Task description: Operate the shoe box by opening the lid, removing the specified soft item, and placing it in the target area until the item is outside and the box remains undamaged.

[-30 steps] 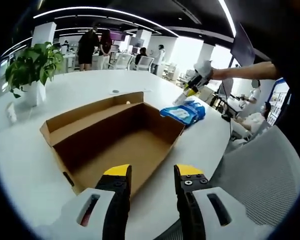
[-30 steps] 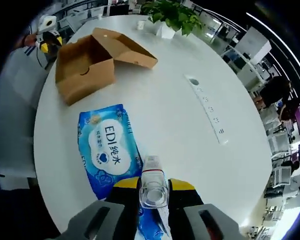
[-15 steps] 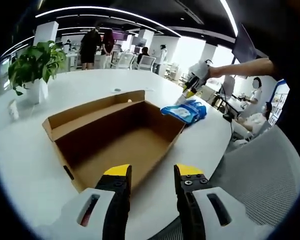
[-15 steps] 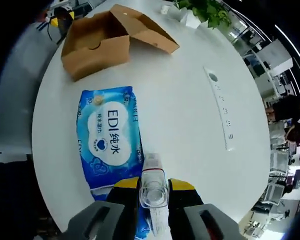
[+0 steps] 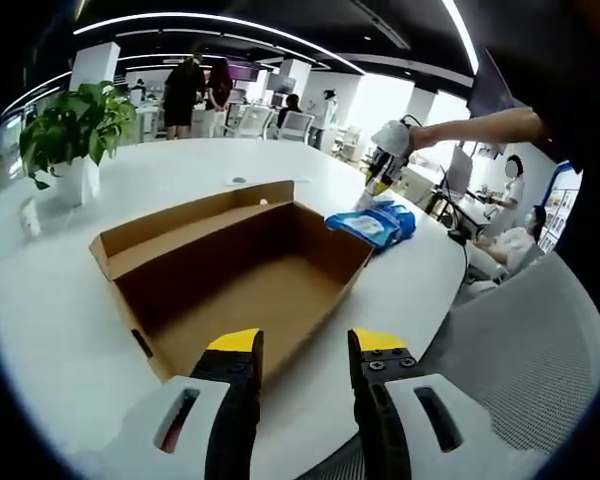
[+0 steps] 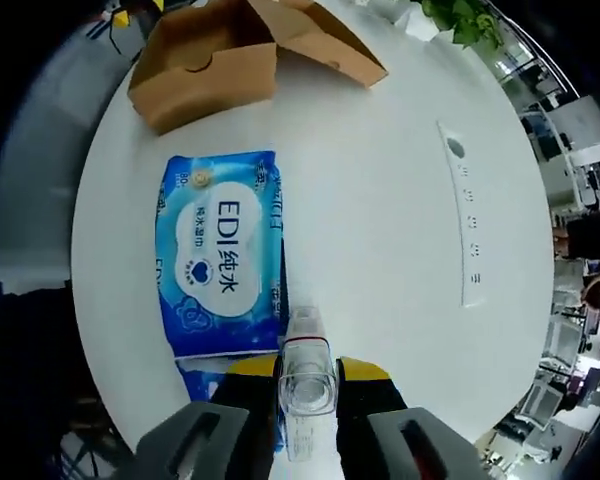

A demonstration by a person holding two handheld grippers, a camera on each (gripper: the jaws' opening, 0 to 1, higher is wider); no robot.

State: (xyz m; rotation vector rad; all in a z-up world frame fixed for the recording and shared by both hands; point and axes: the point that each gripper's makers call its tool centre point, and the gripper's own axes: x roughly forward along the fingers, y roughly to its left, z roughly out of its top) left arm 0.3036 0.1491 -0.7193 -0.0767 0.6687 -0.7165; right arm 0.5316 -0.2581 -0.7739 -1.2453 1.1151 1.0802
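Wipes in a blue soft pack (image 6: 220, 262) lie flat on the round white table (image 6: 380, 200), outside the open cardboard shoe box (image 5: 235, 270), the pack's long axis running from the right gripper (image 6: 308, 385) toward the box, its near end under that gripper's jaws. The right gripper's jaws stand close on a small clear plastic piece (image 6: 306, 375) held between them, above the table near its edge. The left gripper (image 5: 305, 350) hovers at the box's near end, jaws parted with nothing between them. The box sits with its lid folded back flat and its inside bare. A potted plant (image 5: 68, 130) stands beyond the box; a white power strip (image 6: 463, 228) lies well apart from the pack. People (image 5: 195, 92) stand in the office behind.
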